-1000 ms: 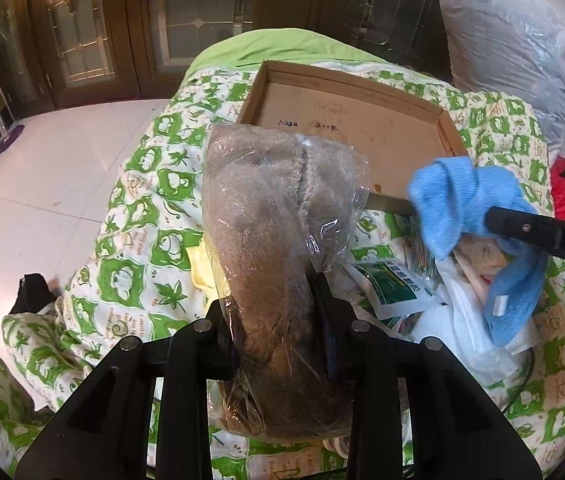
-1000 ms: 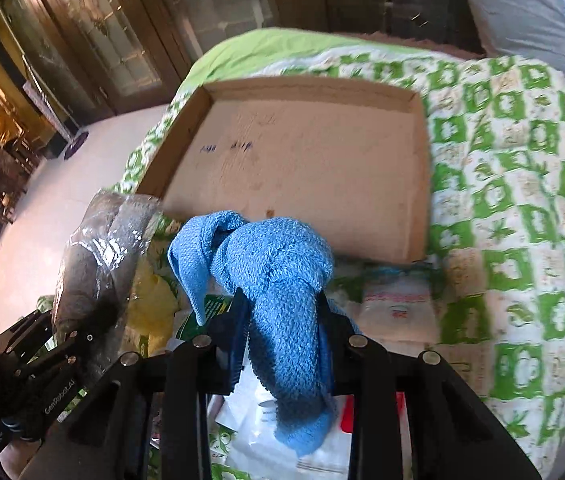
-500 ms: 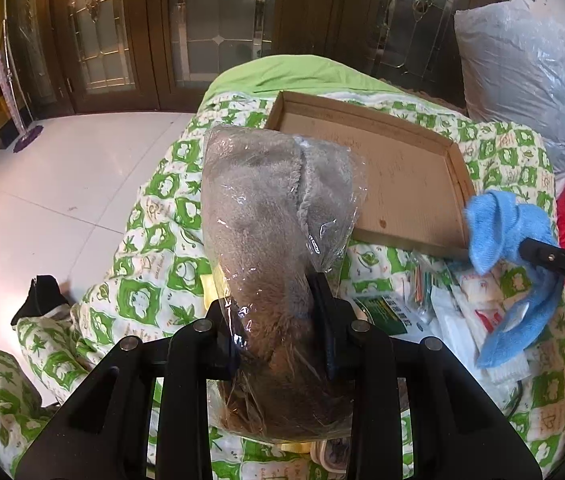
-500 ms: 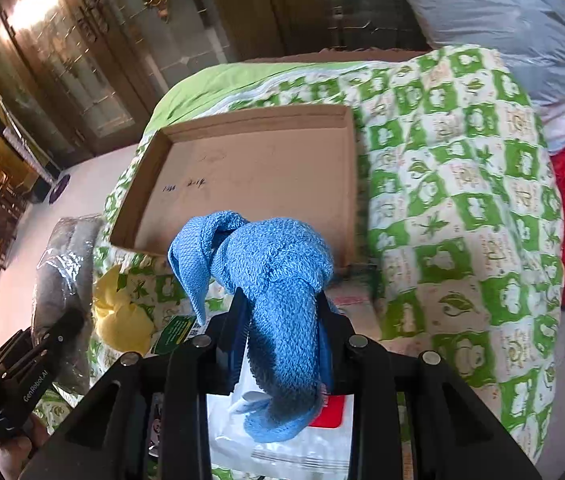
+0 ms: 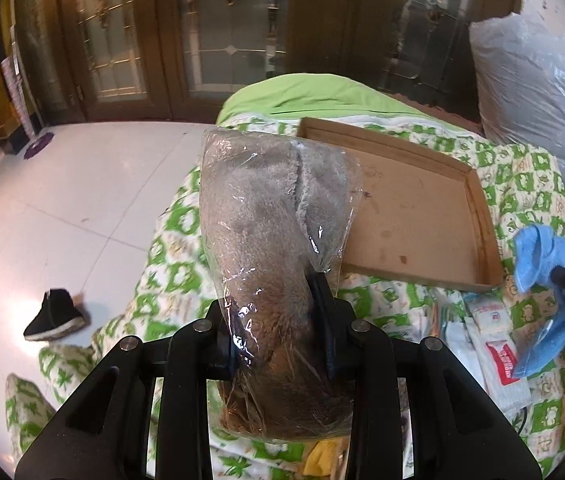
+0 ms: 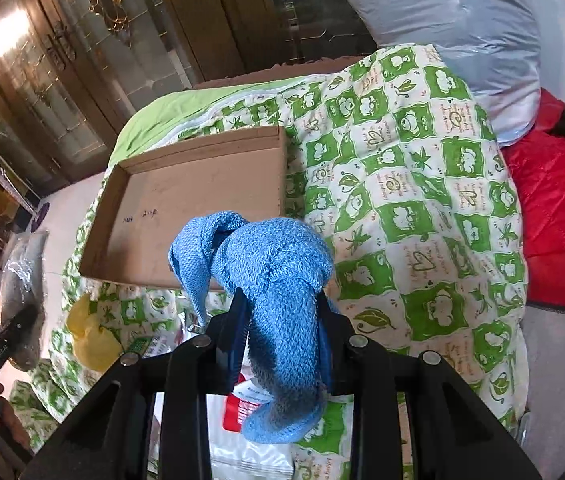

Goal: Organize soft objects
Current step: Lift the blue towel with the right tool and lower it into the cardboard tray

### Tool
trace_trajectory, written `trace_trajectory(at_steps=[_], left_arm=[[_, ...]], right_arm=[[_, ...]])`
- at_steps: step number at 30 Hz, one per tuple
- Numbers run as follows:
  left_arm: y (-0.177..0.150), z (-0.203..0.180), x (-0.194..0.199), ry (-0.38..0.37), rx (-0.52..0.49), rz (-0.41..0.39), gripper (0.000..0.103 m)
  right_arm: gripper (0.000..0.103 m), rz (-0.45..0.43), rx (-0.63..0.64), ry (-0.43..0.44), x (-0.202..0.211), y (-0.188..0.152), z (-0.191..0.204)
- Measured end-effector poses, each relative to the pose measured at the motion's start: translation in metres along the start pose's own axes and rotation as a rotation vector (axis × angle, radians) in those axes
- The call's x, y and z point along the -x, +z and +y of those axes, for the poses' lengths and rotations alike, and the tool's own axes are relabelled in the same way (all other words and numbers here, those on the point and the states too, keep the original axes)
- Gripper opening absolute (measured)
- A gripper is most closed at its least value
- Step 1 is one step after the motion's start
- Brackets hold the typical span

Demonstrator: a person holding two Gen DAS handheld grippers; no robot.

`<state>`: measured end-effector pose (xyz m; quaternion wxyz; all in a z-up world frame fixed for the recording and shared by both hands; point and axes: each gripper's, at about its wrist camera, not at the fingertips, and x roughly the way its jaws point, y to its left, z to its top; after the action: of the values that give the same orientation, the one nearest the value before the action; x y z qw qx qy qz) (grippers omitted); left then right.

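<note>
My left gripper [image 5: 278,300] is shut on a grey-brown plush item in a clear plastic bag [image 5: 270,220], held up above the green-and-white quilt [image 5: 170,248]. A shallow cardboard tray [image 5: 414,220] lies on the quilt just beyond and right of it. My right gripper [image 6: 280,312] is shut on a blue knitted cloth [image 6: 278,276], which droops over and below the fingers. That cloth [image 5: 542,268] also shows at the far right of the left wrist view. The tray [image 6: 202,196] sits ahead and to the left of the right gripper, and the bagged plush [image 6: 22,280] is at the far left there.
White and red packets [image 5: 490,352] and a yellow item [image 6: 90,328] lie on the quilt near the tray's front edge. A big grey plastic sack [image 6: 454,28] and a red quilted jacket [image 6: 558,216] are on the right. A black shoe [image 5: 54,316] lies on the tiled floor at left.
Both grippers have lifted with their loads still held. The right gripper with the blue cloth has moved right, away from the tray's front, and rolled. The left view now shows more floor.
</note>
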<state>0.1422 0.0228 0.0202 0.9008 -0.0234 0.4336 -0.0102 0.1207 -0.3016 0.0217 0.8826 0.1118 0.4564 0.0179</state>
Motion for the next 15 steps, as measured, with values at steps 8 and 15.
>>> trace_trajectory(at_steps=[8, 15], left_arm=[[0.023, -0.01, -0.019, -0.007, -0.006, 0.02, 0.029], [0.048, -0.014, -0.044, -0.02, 0.009, 0.019, 0.029]], right_arm=[[0.03, -0.072, -0.057, 0.033, 0.0, 0.032, 0.012], [0.03, -0.159, -0.117, 0.079, -0.009, 0.069, 0.027]])
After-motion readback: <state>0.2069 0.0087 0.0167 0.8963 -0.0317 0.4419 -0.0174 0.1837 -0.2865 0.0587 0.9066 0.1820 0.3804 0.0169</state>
